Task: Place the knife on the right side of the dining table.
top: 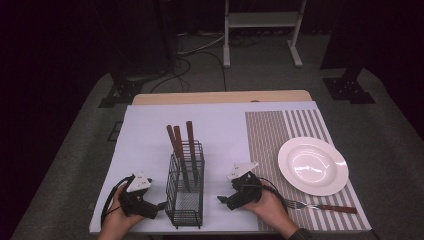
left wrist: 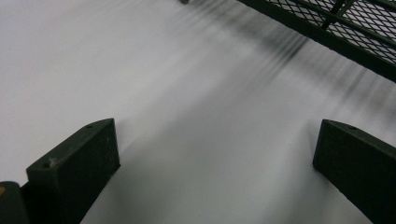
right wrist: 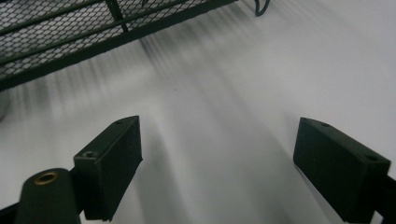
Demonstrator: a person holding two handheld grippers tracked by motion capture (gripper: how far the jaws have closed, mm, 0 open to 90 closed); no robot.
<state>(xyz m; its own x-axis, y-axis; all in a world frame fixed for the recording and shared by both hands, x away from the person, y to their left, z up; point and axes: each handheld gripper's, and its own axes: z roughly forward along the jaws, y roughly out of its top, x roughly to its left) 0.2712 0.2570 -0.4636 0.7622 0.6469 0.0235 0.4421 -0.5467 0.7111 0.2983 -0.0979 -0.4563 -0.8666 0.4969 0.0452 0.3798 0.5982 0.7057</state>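
A black wire-mesh caddy (top: 185, 187) stands near the table's front edge with three brown-handled knives (top: 181, 145) upright in it. My left gripper (top: 161, 205) rests on the white mat just left of the caddy, jaws open and empty. My right gripper (top: 221, 200) lies right of the caddy, pointing toward it, jaws spread wide with nothing between them. In the left gripper view the caddy's mesh base (left wrist: 355, 28) crosses the top right corner. The right gripper view has that mesh (right wrist: 70, 28) along its top left. A brown-handled fork (top: 320, 206) lies on the striped placemat behind my right hand.
A white plate (top: 313, 165) sits on the striped placemat (top: 270, 135) at the right. The white mat (top: 145, 135) covers the table's left and middle. Beyond the table's far edge stand a white frame's legs (top: 227, 45) and cables on the floor.
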